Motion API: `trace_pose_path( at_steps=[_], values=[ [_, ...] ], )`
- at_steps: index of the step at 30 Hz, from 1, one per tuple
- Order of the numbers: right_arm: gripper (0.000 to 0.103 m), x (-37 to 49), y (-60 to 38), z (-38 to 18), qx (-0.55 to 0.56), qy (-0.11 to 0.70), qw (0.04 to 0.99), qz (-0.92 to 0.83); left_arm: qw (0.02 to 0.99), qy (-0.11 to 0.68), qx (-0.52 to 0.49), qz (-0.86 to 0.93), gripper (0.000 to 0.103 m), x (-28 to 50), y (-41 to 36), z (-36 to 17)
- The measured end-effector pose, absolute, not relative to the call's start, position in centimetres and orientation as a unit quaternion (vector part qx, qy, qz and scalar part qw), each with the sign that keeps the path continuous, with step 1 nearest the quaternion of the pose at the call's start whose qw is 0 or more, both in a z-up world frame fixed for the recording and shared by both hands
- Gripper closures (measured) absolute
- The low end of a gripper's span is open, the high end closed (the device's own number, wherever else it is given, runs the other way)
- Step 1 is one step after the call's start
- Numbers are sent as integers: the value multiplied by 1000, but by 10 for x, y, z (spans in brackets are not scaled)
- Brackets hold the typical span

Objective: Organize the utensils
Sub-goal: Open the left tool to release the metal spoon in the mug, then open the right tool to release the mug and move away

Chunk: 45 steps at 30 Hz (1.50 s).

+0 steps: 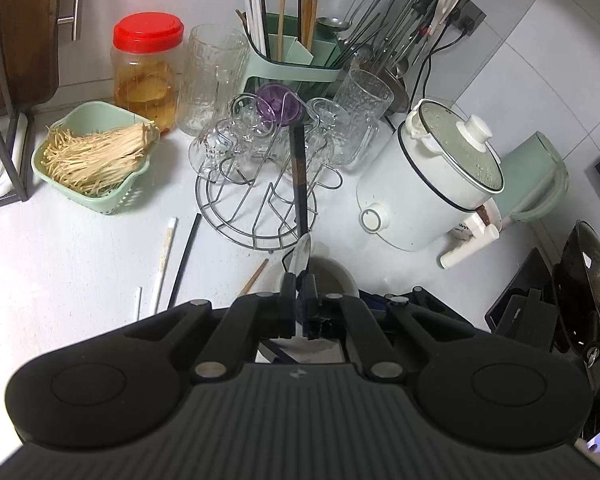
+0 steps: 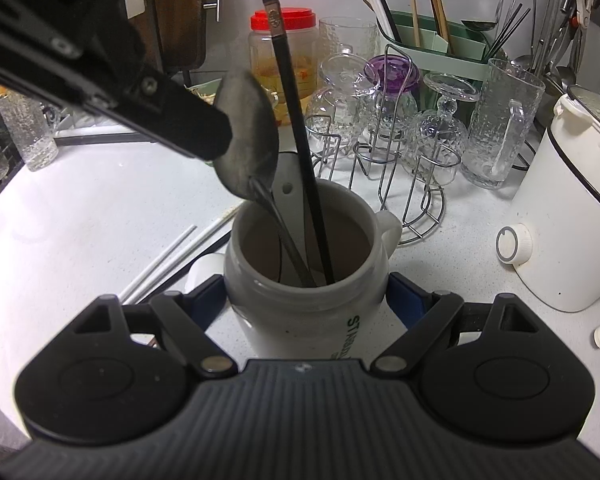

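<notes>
A white ceramic mug [image 2: 300, 320] stands on the counter, and my right gripper [image 2: 306, 300] is shut on its sides with the blue pads [image 2: 406, 300]. Inside lean a black chopstick [image 2: 292, 112], a white ceramic spoon [image 2: 286, 188] and a metal spoon [image 2: 248, 136], handle down. My left gripper [image 1: 300, 284] is shut on the metal spoon's bowl [image 1: 302, 254] just above the mug's rim [image 1: 340, 270]. In the right wrist view a left fingertip [image 2: 204, 132] comes in from the upper left against the spoon.
Loose chopsticks [image 1: 166, 256] lie on the counter left of the mug. Behind stand a wire glass rack [image 1: 268, 216], a green utensil holder [image 1: 296, 60], a red-lidded jar [image 1: 148, 68], a green basket of mushrooms [image 1: 92, 156] and a white electric pot [image 1: 428, 184]. A wok [image 1: 592, 288] sits at right.
</notes>
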State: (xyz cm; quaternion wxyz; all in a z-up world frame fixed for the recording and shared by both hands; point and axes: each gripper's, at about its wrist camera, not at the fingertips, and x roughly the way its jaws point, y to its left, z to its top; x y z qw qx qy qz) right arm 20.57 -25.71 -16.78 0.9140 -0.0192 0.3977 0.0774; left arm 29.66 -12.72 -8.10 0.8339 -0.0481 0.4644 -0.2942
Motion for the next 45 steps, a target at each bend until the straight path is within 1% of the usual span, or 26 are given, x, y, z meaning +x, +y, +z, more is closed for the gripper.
trace_pose_path(
  at_steps=[8, 9, 10, 11, 12, 13, 15, 22, 26, 33, 38, 45],
  values=[
    [14, 206, -258, -168, -14, 398, 914, 72, 837, 461, -57, -290, 100, 292, -117, -77],
    [15, 206, -258, -168, -14, 398, 915, 71, 837, 461, -56, -289, 97, 291, -116, -76],
    [13, 205, -258, -168, -15, 398, 915, 68, 838, 460, -56, -288, 94, 290, -115, -75],
    [10, 206, -258, -168, -13, 397, 915, 69, 840, 457, -56, -288, 86, 289, -113, -73],
    [3, 207, -259, -168, -3, 399, 914, 75, 842, 454, -56, -288, 78, 288, -112, -71],
    [0, 207, -261, -168, 7, 401, 913, 77, 844, 450, -55, -287, 75, 286, -110, -69],
    [0, 208, -262, -168, 19, 401, 913, 74, 849, 442, -50, -286, 71, 283, -107, -66],
    [0, 197, -278, -176, 47, 393, 914, 93, 859, 434, -56, -268, 70, 276, -88, -66],
    [0, 178, -298, -179, 55, 371, 921, 109, 866, 430, -60, -248, 70, 273, -73, -67],
    [0, 162, -351, -193, 61, 363, 928, 62, 876, 427, -79, -212, 70, 275, -51, -69],
    [0, 189, -372, -214, 66, 350, 934, 24, 880, 426, -89, -192, 70, 277, -44, -71],
    [0, 237, -383, -250, 69, 357, 932, -4, 879, 432, -95, -176, 70, 278, -46, -74]
  ],
)
